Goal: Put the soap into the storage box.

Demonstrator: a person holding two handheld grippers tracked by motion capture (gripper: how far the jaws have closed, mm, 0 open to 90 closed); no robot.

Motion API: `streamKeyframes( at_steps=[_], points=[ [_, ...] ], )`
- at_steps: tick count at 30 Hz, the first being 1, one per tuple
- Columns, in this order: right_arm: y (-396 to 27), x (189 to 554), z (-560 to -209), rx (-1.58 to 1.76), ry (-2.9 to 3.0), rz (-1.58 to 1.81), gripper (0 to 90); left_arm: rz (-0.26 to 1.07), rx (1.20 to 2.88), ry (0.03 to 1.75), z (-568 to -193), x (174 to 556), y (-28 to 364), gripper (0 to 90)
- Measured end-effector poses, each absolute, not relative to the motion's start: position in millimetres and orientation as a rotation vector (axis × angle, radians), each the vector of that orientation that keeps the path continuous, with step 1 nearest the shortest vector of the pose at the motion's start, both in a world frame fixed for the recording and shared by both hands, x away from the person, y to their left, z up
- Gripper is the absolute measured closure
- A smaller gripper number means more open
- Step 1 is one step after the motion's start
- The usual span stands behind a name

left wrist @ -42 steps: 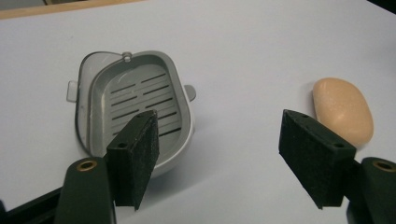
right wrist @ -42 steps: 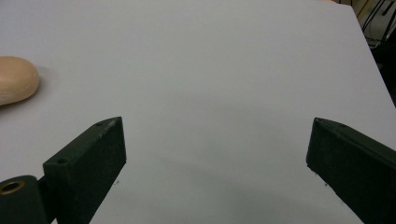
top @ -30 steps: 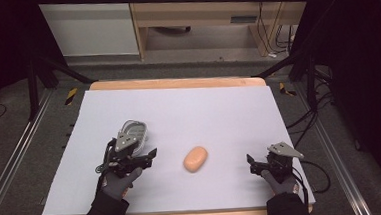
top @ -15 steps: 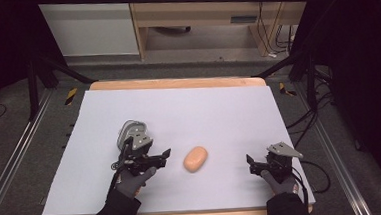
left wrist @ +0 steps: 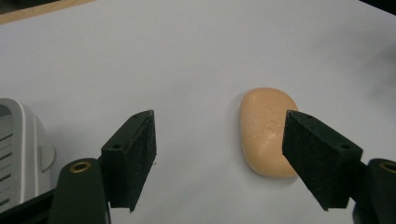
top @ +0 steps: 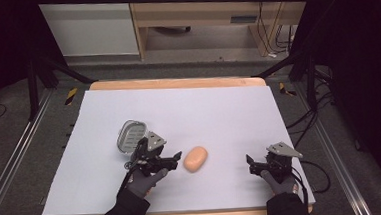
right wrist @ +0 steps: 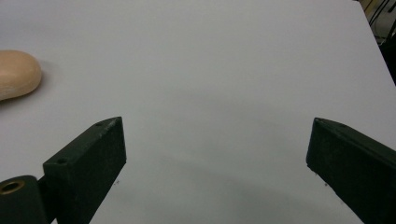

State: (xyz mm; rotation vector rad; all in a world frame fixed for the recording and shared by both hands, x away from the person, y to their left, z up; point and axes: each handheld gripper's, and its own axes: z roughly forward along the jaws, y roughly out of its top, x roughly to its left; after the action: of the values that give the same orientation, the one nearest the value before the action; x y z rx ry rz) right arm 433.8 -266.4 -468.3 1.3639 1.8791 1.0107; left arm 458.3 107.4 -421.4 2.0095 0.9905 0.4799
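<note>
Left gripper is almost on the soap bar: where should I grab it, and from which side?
Grip the soap bar across its narrow middle, from above. It lies flat, a rounded oval, and the open left gripper sits off-centre with one jaw over its edge, so recentre first.

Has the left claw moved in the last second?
Yes. The left claw has slid toward the soap, away from the dish; its tip is now just beside the soap, which hasn't shifted on the table.

Matt white sheet (top: 219, 111) covers table, wood edge (top: 177, 83) at far side. Soap bar (left wrist: 268, 130) orange, smooth, faintly speckled, low sheen. Soap dish (top: 131, 136) grey-white plastic, ribbed. Left gripper (left wrist: 219, 154) pads (left wrist: 135, 154) black, rough, foam-like.
</note>
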Motion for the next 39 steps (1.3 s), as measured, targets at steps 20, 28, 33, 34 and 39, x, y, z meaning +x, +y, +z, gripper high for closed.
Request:
streamKeyframes(
  at_steps=[20, 28, 33, 34, 39],
  points=[
    [-266.2, 434.5, -468.7, 1.373, 1.888, 1.016, 5.1, 0.442, 2.082, 0.943, -431.5, 463.5, 75.4, 23.9],
    [-265.8, 434.9, -469.4, 1.374, 1.897, 1.014, 5.1, 0.441, 2.106, 0.92, -432.7, 465.2, 61.7, 24.0],
    [-265.9, 435.2, -469.5, 1.374, 1.897, 1.016, 5.1, 0.434, 2.122, 0.913, -434.5, 467.2, 54.0, 24.0],
    [-265.9, 435.2, -469.4, 1.373, 1.898, 1.015, 5.1, 0.423, 2.127, 0.912, -435.6, 467.8, 49.6, 24.0],
    [-265.7, 434.8, -469.8, 1.372, 1.903, 1.014, 5.0, 0.431, 2.151, 0.901, -440.4, 468.8, 40.5, 24.1]
  ],
)
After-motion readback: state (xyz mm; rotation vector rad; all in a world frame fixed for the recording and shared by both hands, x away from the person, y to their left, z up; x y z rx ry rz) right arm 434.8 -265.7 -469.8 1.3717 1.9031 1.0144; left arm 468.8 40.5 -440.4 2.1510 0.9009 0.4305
